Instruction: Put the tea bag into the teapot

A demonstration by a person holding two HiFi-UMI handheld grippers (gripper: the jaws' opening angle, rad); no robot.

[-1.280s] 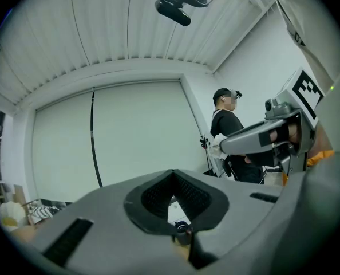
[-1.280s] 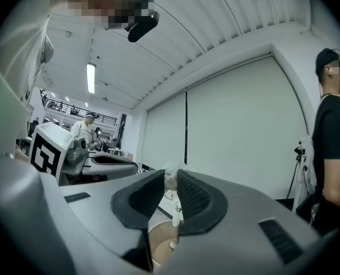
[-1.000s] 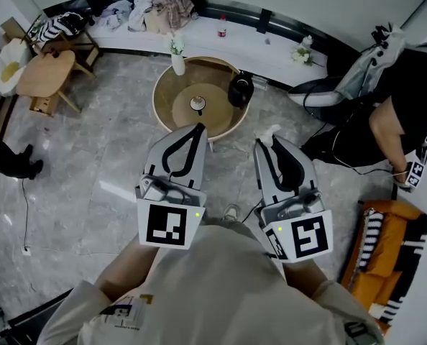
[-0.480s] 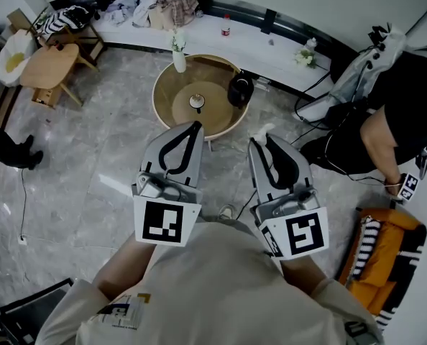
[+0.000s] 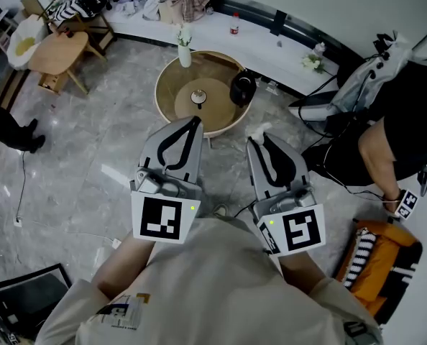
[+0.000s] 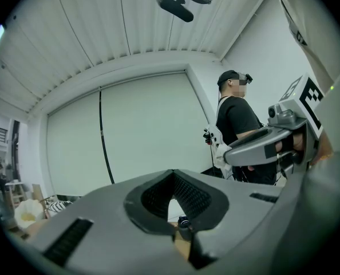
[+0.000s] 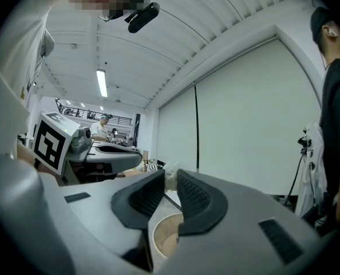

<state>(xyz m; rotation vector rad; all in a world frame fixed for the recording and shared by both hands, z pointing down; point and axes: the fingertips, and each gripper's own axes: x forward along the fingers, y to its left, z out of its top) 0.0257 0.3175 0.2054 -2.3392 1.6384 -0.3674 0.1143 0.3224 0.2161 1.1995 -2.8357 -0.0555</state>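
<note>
A black teapot (image 5: 241, 90) stands on the right side of a round wooden table (image 5: 172, 85) ahead on the marble floor. On the table there are also a small cup (image 5: 198, 98) and a white vase with flowers (image 5: 185, 53). My right gripper (image 5: 259, 138) is held at waist height, well short of the table, and is shut on a white tea bag (image 5: 262, 129), which bunches at the tips (image 7: 170, 175). My left gripper (image 5: 193, 123) is level beside it, its tips touching and nothing in them. The table rim (image 7: 158, 234) shows below the right jaws.
A person in black (image 5: 404, 121) sits at the right, with cables on the floor nearby. An orange striped item (image 5: 377, 264) lies at the lower right. A small wooden side table (image 5: 59, 52) stands at the far left. A white bench with clothes (image 5: 174, 2) runs behind the round table.
The view has shifted slightly toward the round table. Both grippers keep the same pose, and the tea bag stays in the right jaws.
</note>
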